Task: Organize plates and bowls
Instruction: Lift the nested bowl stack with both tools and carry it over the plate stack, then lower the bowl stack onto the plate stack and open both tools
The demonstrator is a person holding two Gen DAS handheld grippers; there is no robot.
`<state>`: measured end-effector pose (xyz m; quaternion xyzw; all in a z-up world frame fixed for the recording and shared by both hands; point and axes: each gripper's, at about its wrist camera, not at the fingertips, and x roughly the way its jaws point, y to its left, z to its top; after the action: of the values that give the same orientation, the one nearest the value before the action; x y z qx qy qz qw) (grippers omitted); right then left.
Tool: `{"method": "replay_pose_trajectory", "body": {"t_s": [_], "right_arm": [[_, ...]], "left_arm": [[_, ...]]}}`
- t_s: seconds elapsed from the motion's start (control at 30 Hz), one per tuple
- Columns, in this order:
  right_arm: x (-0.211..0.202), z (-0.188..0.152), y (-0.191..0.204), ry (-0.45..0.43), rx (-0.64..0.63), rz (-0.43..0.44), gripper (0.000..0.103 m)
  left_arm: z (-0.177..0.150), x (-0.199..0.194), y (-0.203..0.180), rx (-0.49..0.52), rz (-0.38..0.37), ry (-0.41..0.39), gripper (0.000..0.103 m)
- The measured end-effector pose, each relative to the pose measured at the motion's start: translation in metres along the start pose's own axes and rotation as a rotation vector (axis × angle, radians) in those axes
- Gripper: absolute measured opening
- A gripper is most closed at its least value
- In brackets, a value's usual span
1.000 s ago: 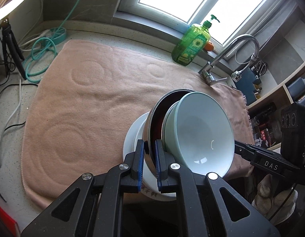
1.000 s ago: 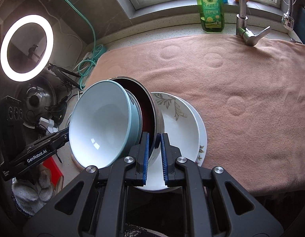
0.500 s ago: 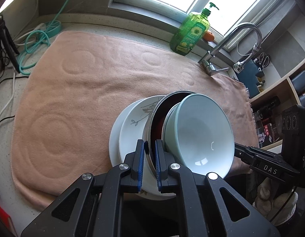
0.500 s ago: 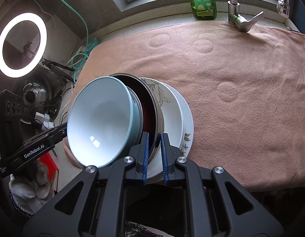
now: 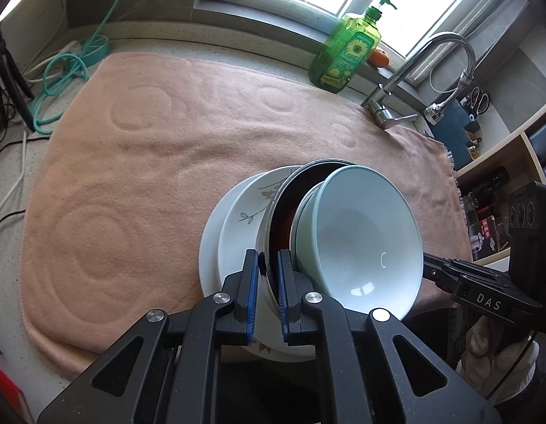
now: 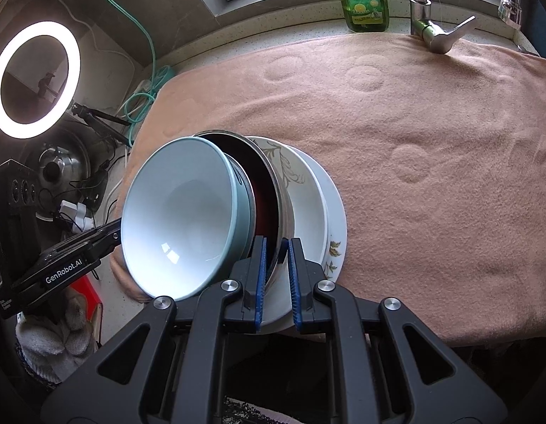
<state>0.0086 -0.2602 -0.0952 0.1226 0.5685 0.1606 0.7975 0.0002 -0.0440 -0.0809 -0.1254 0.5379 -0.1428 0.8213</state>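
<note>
Metal bowl (image 5: 276,219) rim sits pinched between both grippers' fingers – left gripper (image 5: 265,288) & right gripper (image 6: 274,275) clamped shut on it. Pale blue bowl (image 6: 181,215) nests inside, plates (image 6: 308,208) beneath.

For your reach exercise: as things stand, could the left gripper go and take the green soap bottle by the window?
Probably not yet. The left gripper is shut on the metal bowl, which also carries the pale blue bowl. The towel toward the soap bottle lies bare.

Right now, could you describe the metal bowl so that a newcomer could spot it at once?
On the pink towel sits a stack of white plates. Nested bowls stand above them, clamped by both grippers. The metal bowl is the shiny steel-rimmed one with a dark red inside, holding the pale blue bowl.
</note>
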Motion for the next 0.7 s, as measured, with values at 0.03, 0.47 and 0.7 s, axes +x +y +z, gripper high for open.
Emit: {"method": "replay_pose_trajectory", "body": {"t_s": [0.03, 0.47, 0.7], "right_arm": [[0.000, 0.001, 0.001, 0.001, 0.000, 0.001, 0.012], [-0.009, -0.001, 0.002, -0.032, -0.013, -0.003, 0.024], [-0.021, -0.002, 0.000, -0.060, -0.016, -0.026, 0.036]], "left_arm": [[0.000, 0.000, 0.001, -0.003, -0.001, 0.001, 0.008], [0.000, -0.007, 0.003, -0.014, 0.004, -0.022, 0.012], [0.000, -0.012, 0.001, 0.001, 0.010, -0.030, 0.017]]}}
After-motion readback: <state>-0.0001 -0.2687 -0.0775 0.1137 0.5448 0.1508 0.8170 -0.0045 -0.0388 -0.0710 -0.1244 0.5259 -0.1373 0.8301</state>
